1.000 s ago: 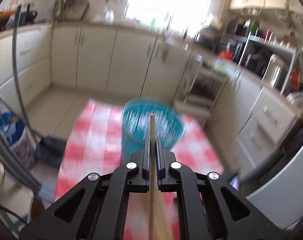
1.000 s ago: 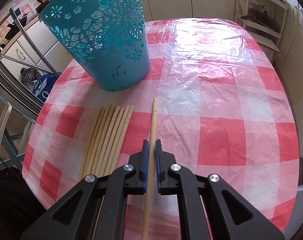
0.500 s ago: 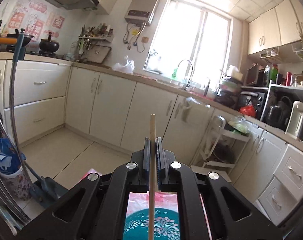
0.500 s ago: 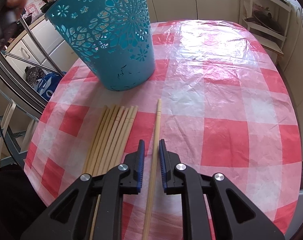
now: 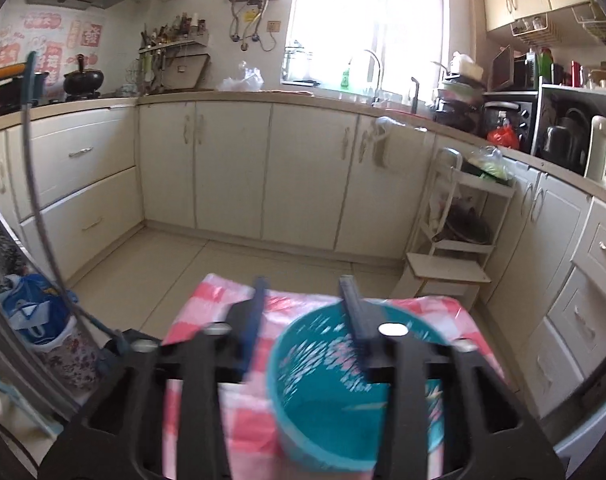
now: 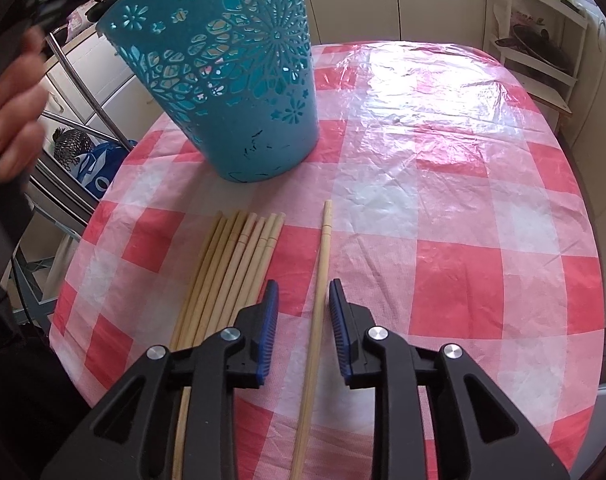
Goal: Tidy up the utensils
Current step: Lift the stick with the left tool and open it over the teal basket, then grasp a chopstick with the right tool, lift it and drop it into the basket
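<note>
- Black right gripper [image 6: 303, 300] low over the table, tilted forward and down; jaws spread apart, blue pads [image 6: 269, 320] facing each other, nothing pinched.
- Between those pads, untouched on either side: a single chopstick [image 6: 318, 292] flat on the red-and-white checked tablecloth [image 6: 443, 200]. Long axis runs straight away from the camera; far tip points toward the basket, near end passes under the gripper and out of frame.
- Just left of it, apart by a strip of cloth: a bundle of chopsticks [image 6: 231, 272], side by side and touching, same near-to-far direction, leaning slightly rightward at the far tips. Near ends hidden beneath the gripper body.
- Beyond the far tips: teal plastic basket [image 6: 239, 92], upright on the cloth, flower cut-outs in the wall, wider at the rim than the base.
- Far left edge of the right wrist view: a blurred hand [image 6: 11, 128] wrapped around a dark handle, raised level with the basket rim.
- Left gripper [image 5: 305, 320] high above the table, looking out across the kitchen and down; fingers [image 5: 255, 320] motion-blurred, jaws wide apart, released and empty.
- Below it, the basket [image 5: 343, 400] seen from above, open mouth under the right finger; a pale streak inside, too blurred to identify.
- Beyond: cream cabinets [image 5: 231, 168], window [image 5: 367, 20].
</note>
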Action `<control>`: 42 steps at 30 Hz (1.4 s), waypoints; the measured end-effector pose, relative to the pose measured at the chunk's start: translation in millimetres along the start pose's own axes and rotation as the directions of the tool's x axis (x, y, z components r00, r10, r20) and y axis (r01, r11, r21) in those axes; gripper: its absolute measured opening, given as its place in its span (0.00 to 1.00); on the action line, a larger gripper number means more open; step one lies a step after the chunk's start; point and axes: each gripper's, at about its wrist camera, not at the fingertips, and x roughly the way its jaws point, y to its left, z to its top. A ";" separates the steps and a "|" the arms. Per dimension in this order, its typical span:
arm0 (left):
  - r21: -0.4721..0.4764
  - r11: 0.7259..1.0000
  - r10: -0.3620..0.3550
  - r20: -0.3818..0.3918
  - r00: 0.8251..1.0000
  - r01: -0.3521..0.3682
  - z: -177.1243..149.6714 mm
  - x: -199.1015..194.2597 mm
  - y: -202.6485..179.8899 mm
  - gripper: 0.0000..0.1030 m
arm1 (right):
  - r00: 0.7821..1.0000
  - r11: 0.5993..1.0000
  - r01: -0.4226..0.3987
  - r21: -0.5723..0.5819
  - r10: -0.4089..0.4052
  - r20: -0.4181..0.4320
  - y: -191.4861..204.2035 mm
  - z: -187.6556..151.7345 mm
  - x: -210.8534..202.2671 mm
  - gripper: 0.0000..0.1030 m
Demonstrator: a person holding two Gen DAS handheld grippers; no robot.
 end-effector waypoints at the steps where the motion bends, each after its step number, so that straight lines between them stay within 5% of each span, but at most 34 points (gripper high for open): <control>1: -0.001 1.000 0.013 0.005 1.000 -0.013 -2.6 -9.9 4.6 0.64 | 1.000 1.000 0.005 -0.007 -0.005 0.001 0.7 -0.2 -0.1 0.25; 5: 0.005 0.999 0.044 0.004 0.999 -0.044 -14.3 -45.1 26.5 0.79 | 1.000 0.999 0.024 -0.025 -0.024 0.009 1.7 -1.2 -0.1 0.25; 13: -0.073 0.997 0.001 -0.092 0.996 -0.008 -19.9 -49.5 56.1 0.81 | 0.993 0.994 0.104 -0.038 -0.102 0.056 2.6 -3.8 2.0 0.06; 18: -0.075 0.997 0.006 -0.124 0.992 -0.015 -21.3 -43.8 65.1 0.81 | 0.976 0.976 0.208 -0.070 -0.202 0.080 13.3 -4.7 2.3 0.05; 22: -0.135 0.991 -0.006 -0.165 0.986 -0.017 -20.7 -40.9 80.4 0.81 | 0.984 0.984 -0.007 0.181 -0.026 0.178 -17.3 -6.6 -50.3 0.05; 24: -0.151 0.988 -0.009 -0.169 0.986 -0.017 -18.9 -41.8 86.8 0.81 | 0.955 0.959 -0.141 0.245 0.067 0.288 -22.7 0.9 -85.9 0.06; 27: -0.175 0.984 -0.004 -0.184 0.983 -0.029 -18.2 -40.8 95.2 0.82 | 0.886 0.955 -0.229 0.187 0.125 0.446 -3.2 36.1 -133.5 0.06; 31: -0.201 0.979 -0.014 -0.192 0.981 -0.025 -17.9 -40.7 103.1 0.82 | 0.777 0.960 -0.260 0.103 0.145 0.613 33.4 97.4 -159.6 0.06; 34: -0.208 0.978 -0.017 -0.188 0.982 -0.022 -16.0 -41.9 104.7 0.82 | 0.729 0.967 -0.228 0.111 0.093 0.678 49.1 138.9 -145.2 0.06; 38: -0.200 0.980 -0.022 -0.190 0.982 -0.017 -15.0 -41.2 102.9 0.82 | 0.713 0.977 -0.131 0.169 -0.026 0.700 49.0 174.1 -115.2 0.06; 42: -0.199 0.980 -0.032 -0.197 0.980 -0.008 -14.6 -40.8 103.2 0.82 | 0.753 0.975 -0.093 0.200 -0.062 0.656 39.9 183.0 -91.1 0.06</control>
